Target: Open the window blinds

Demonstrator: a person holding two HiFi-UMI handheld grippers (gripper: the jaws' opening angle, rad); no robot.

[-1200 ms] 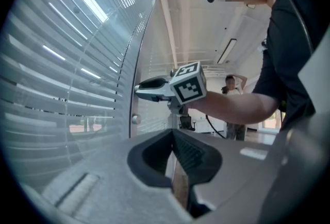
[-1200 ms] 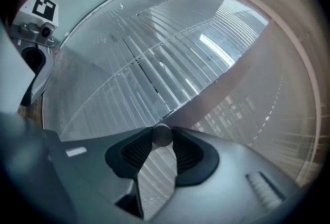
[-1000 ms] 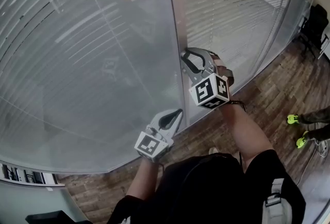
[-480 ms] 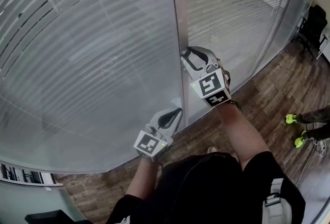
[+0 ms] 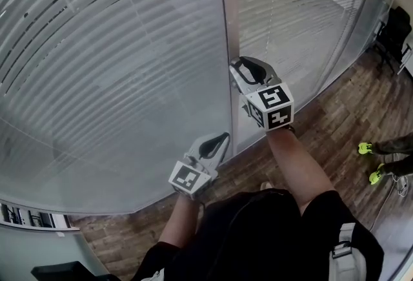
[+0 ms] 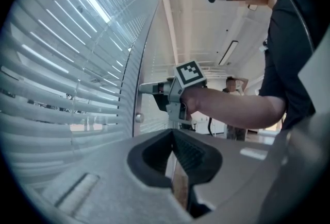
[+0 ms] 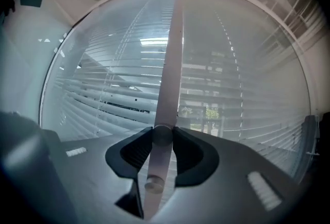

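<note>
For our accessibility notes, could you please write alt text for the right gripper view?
The right gripper is clamped on a small round knob on the vertical window post. Horizontal blinds fill the panes on both sides of the post, with daylight showing between their slats.

Pale grey-white blinds [image 5: 97,66], striped slat by slat with thin bright lines, stand beside a silver-grey frame post [image 5: 227,15]. My right gripper [image 5: 233,73] and left gripper [image 5: 222,139] are light grey with black ribbed pads [image 7: 135,154], each carrying a white cube [image 5: 274,105] patterned with black square markers. The knob [image 7: 162,134] is dull silver, the floor [image 5: 335,112] brown wood-grain, my shirt [image 5: 258,234] black.
</note>
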